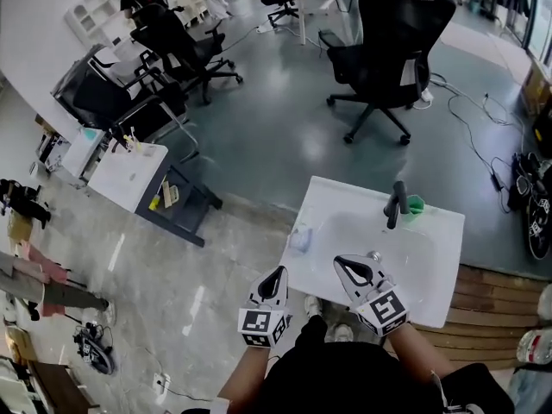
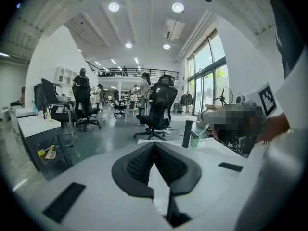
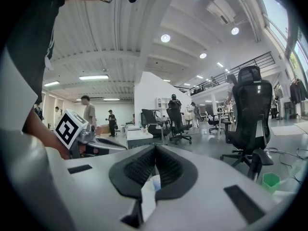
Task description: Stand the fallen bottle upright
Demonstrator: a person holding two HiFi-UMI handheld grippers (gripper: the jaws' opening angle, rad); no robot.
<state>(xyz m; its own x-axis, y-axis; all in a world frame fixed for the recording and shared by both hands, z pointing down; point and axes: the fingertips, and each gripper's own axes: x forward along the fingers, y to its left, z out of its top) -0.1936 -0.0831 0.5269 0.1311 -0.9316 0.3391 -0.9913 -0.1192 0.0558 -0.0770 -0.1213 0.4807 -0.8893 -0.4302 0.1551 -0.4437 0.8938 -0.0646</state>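
A small clear bottle (image 1: pixel 298 238) lies on its side on the left rim of the white washbasin counter (image 1: pixel 435 270). My left gripper (image 1: pixel 274 276) hovers at the counter's near left corner, just short of the bottle, with its jaws shut and nothing between them (image 2: pixel 154 146). My right gripper (image 1: pixel 350 266) is over the near part of the basin, to the right of the bottle, and its jaws meet at the tips, also with nothing held (image 3: pixel 155 149). In the left gripper view the bottle is hidden behind the jaws.
A black faucet (image 1: pixel 395 203) and a green cup (image 1: pixel 415 205) stand at the back of the basin. Black office chairs (image 1: pixel 388 41) are on the floor beyond, and a white side table (image 1: pixel 129 172) stands at the left. Wooden boards (image 1: pixel 492 304) lie right of the counter.
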